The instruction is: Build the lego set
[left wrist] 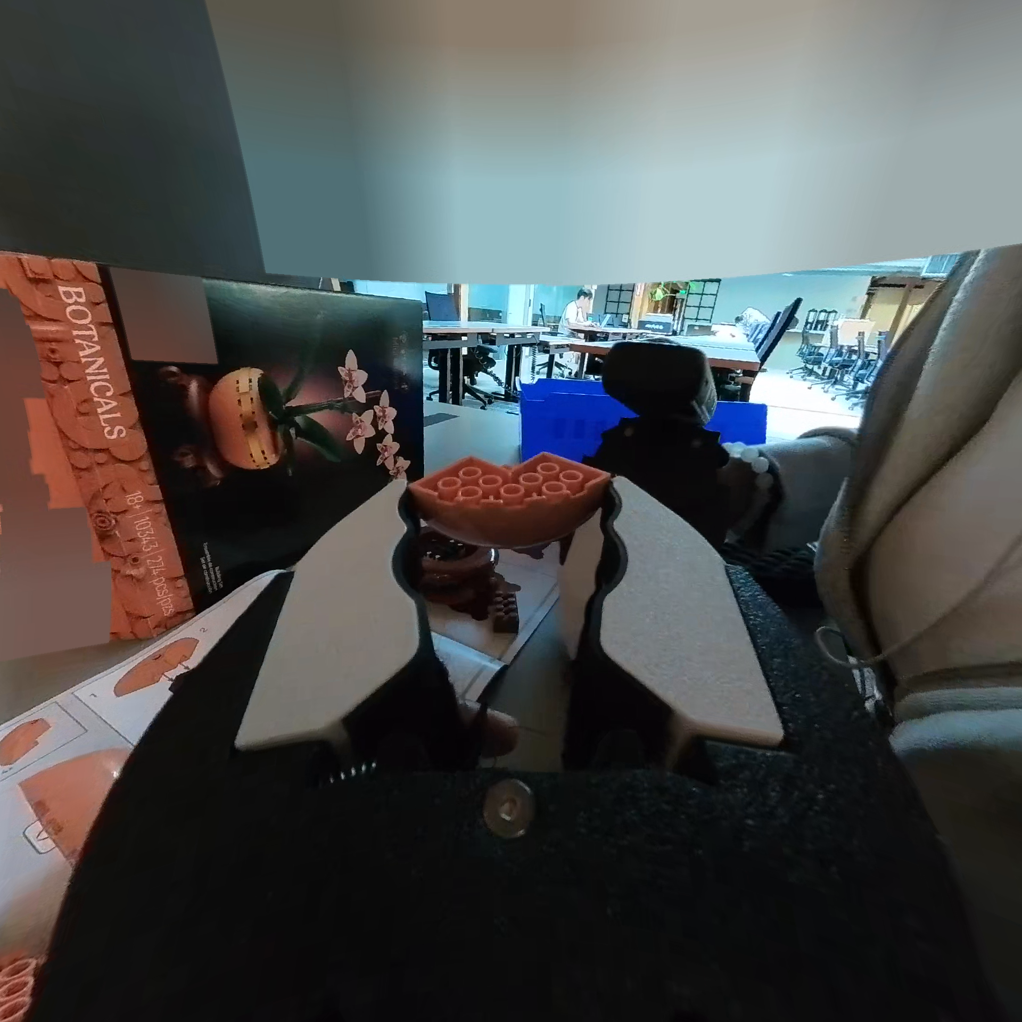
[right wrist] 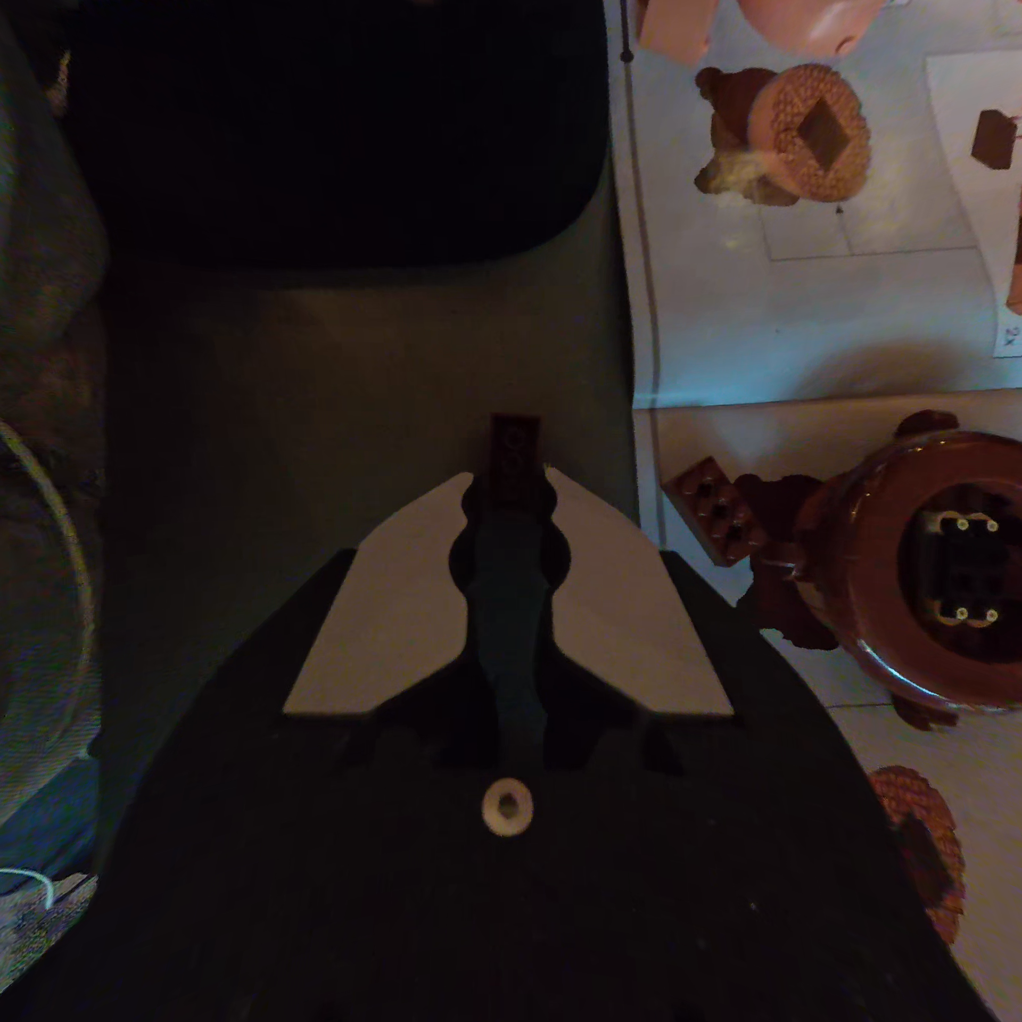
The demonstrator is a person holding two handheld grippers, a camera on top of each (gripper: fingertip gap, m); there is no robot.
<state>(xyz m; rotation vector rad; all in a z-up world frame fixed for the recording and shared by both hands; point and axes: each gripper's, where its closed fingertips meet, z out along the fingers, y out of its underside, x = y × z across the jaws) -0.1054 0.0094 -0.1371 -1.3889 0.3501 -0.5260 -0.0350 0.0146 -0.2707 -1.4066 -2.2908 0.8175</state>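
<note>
Left tongs [left wrist: 506, 498] clamp an orange curved brick [left wrist: 500, 506]; right tongs [right wrist: 511, 481] pinch a dark-brown plate [right wrist: 514, 453] beside the booklet edge [right wrist: 644, 332].

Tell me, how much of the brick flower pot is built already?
Built: a round dark brown brick base stands on the table beside the open instruction booklet. In hand: the left gripper grips a curved salmon-orange brick piece, underside tubes up; the right gripper pinches a small dark brown brick. Left: neither is attached yet, and a loose brown brick lies by the base.
</note>
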